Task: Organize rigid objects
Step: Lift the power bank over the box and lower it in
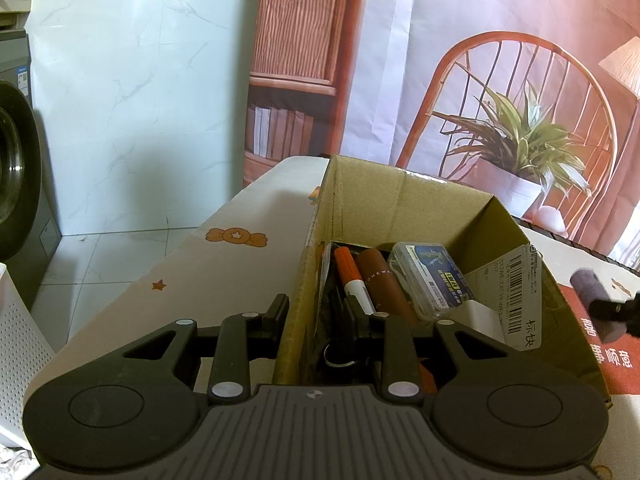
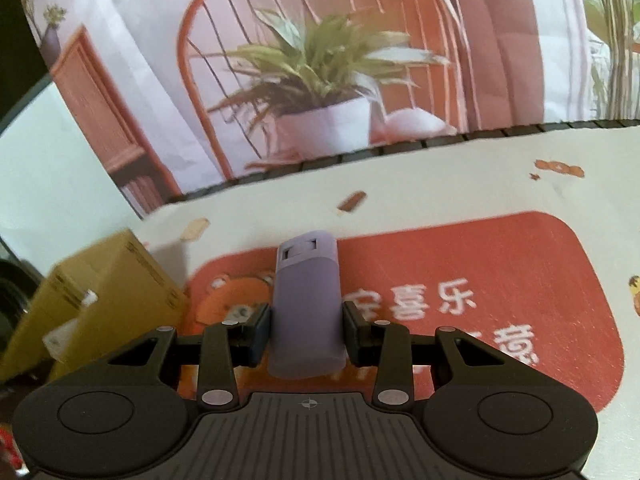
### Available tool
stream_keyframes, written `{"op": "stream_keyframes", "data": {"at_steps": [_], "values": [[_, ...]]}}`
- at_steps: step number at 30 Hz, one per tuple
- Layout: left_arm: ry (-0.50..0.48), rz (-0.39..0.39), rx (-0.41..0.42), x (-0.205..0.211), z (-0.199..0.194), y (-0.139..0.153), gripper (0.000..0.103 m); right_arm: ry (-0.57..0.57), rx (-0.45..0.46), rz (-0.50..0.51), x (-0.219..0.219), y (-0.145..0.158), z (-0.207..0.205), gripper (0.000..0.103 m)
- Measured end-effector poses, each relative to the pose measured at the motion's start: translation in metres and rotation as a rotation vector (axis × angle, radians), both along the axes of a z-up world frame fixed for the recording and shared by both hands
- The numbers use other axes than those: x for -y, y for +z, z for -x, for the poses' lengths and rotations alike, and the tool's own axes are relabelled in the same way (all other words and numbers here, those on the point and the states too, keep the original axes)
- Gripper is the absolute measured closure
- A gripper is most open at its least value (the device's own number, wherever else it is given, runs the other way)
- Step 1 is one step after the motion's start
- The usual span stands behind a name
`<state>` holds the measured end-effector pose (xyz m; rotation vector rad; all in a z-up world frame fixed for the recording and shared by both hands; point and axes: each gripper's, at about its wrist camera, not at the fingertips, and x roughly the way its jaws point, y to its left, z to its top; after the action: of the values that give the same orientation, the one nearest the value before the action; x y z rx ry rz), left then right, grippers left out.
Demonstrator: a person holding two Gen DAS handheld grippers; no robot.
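Note:
An open cardboard box (image 1: 404, 204) stands on the table and holds an orange marker (image 1: 352, 276), a brown tube (image 1: 384, 284) and a clear plastic case (image 1: 428, 276). My left gripper (image 1: 316, 312) straddles the box's near left wall, one finger outside and one inside; how hard it presses on the wall is unclear. My right gripper (image 2: 306, 328) is shut on a lilac rounded case (image 2: 306, 312), held above the red mat (image 2: 480, 280). The box also shows in the right wrist view (image 2: 100, 292), at the left. The lilac case and right gripper appear at the left wrist view's right edge (image 1: 596, 300).
The table has a white cloth (image 1: 224, 264) with orange candy and star prints. A washing machine (image 1: 20, 160) and a white perforated bin (image 1: 20, 344) stand left of the table. A printed backdrop with a chair and plant (image 2: 312, 80) hangs behind the table's far edge.

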<state>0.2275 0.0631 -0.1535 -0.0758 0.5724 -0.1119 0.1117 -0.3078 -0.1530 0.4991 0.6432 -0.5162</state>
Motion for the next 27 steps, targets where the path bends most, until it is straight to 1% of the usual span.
{"op": "stream_keyframes", "data": {"at_steps": [2,4,9,13,16,19,24,27], "values": [[0.001,0.001,0.0,0.0,0.0,0.0,0.073,0.022,0.025,0.0,-0.005,0.008,-0.005,0.068],[0.0,0.0,0.0,0.0,0.0,0.0,0.073,0.068,0.05,-0.007,-0.012,0.018,-0.012,0.068],[0.0,0.0,0.0,0.0,0.0,0.0,0.073,0.23,0.111,0.027,-0.043,0.044,-0.04,0.068],[0.0,0.0,0.0,0.0,0.0,0.0,0.073,0.343,0.122,0.052,-0.07,0.055,-0.069,0.068],[0.001,0.0,0.002,0.0,0.0,0.0,0.073,0.41,0.11,0.06,-0.091,0.055,-0.088,0.068],[0.001,-0.001,0.003,0.0,0.0,0.0,0.073,0.472,0.071,0.079,-0.113,0.048,-0.105,0.068],[0.001,0.0,0.002,0.0,0.0,0.0,0.073,0.53,-0.004,0.091,-0.136,0.03,-0.126,0.068],[0.001,-0.001,0.003,0.0,0.0,0.0,0.073,0.532,-0.059,0.094,-0.143,0.019,-0.134,0.068]]}}
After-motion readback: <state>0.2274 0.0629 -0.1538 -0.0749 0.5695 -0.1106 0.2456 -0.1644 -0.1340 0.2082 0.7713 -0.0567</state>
